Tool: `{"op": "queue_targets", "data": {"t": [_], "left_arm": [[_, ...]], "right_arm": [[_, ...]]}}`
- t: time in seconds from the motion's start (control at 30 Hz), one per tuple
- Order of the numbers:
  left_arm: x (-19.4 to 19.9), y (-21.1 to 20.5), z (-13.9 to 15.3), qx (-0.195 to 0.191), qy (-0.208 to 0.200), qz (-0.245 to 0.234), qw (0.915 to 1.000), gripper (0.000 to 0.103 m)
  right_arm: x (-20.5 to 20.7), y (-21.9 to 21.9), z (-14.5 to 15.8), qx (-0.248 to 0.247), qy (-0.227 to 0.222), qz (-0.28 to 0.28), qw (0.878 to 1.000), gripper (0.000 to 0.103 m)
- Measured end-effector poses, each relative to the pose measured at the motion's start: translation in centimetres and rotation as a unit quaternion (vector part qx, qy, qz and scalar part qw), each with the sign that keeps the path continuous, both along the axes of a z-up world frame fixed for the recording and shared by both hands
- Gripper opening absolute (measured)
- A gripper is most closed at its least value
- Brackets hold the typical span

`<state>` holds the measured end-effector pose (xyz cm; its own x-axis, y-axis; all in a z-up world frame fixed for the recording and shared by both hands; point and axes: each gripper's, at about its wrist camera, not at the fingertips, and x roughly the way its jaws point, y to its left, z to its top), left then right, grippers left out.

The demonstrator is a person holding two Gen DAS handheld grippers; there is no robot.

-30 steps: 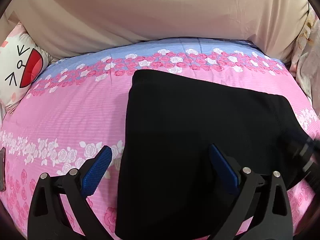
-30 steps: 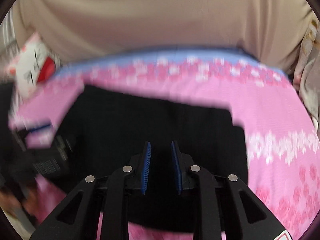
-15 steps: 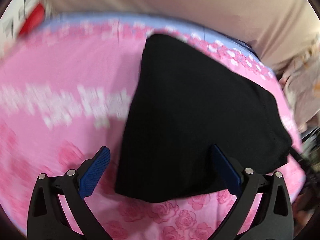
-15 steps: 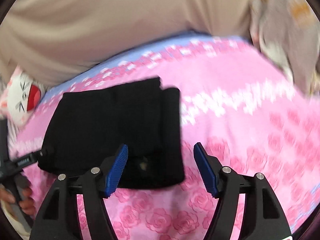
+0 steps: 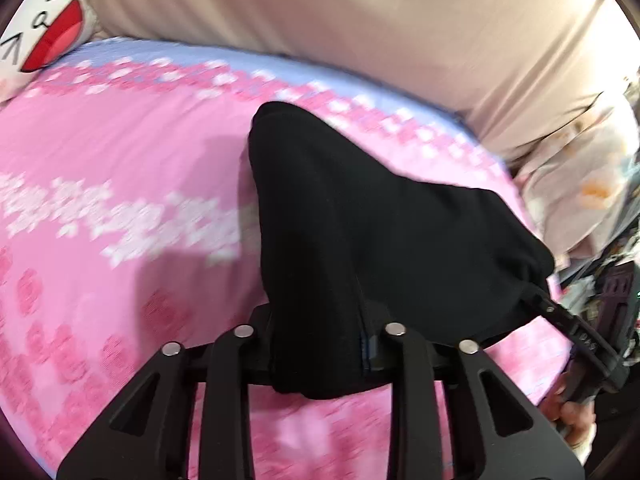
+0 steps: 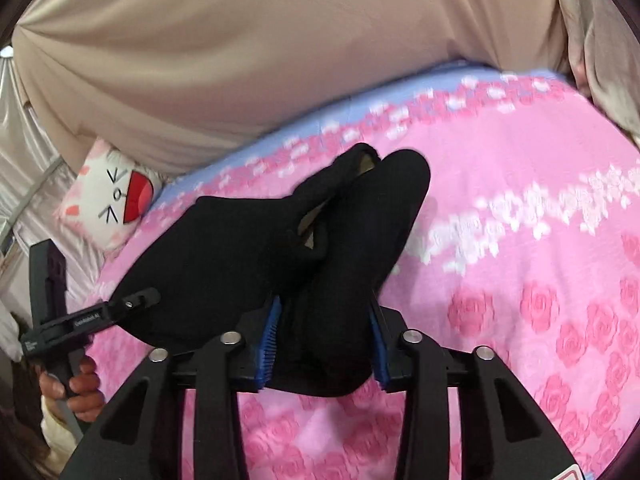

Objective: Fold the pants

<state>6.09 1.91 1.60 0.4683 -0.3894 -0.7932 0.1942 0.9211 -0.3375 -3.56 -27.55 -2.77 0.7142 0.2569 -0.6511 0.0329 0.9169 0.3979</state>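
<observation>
The folded black pants [image 5: 360, 220] are lifted off the pink floral bed. My left gripper [image 5: 320, 356] is shut on the near left corner of the bundle; the cloth hides its pads. My right gripper [image 6: 322, 344] is shut on the thick near right corner, blue pads [image 6: 269, 340] pressing the cloth from both sides. In the right wrist view the pants [image 6: 240, 248] hang between the two grippers, the far layers gaping open. The right gripper shows at the right edge of the left wrist view [image 5: 536, 300], and the left gripper shows in the right wrist view [image 6: 132, 304].
The pink rose-print bedsheet [image 5: 120, 200] covers the bed. A beige padded headboard [image 5: 320, 12] runs along the far side. A white cartoon-face pillow [image 6: 112, 196] lies at the far left. Pale floral bedding [image 5: 580, 168] is bunched at the right.
Both grippers have closed on the near corners of the folded pants and raised them off the bed. Half a second ago both were open over the flat bundle.
</observation>
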Motion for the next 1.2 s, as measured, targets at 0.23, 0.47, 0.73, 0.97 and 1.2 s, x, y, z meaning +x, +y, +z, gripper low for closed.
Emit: {"op": "queue_targets", "data": {"t": [0.23, 0.47, 0.73, 0.97, 1.2], "left_arm": [[-2.4, -2.1, 1.5, 0.117, -0.080, 0.034, 0.9894, 0.083], [-3.2, -6.7, 4.9, 0.165, -0.164, 0.005, 0.9725, 0.098], [-1.1, -6.3, 2.0, 0.154, -0.083, 0.008, 0.9846, 0.098], [-1.0, -6.6, -0.1, 0.170, -0.056, 0.008, 0.9838, 0.098], [-0.6, -5.2, -0.2, 0.158, -0.046, 0.023, 0.9861, 0.098]], "right_arm": [[-3.2, -2.3, 0.3, -0.030, -0.010, -0.086, 0.996, 0.055], [2.8, 1.7, -1.5, -0.068, 0.038, -0.011, 0.997, 0.039], [-1.8, 1.6, 2.8, -0.063, -0.031, -0.005, 0.998, 0.027], [-0.1, 0.2, -2.3, -0.049, 0.025, -0.025, 0.998, 0.035], [0.9, -1.5, 1.9, -0.025, -0.019, -0.017, 0.999, 0.074]]}}
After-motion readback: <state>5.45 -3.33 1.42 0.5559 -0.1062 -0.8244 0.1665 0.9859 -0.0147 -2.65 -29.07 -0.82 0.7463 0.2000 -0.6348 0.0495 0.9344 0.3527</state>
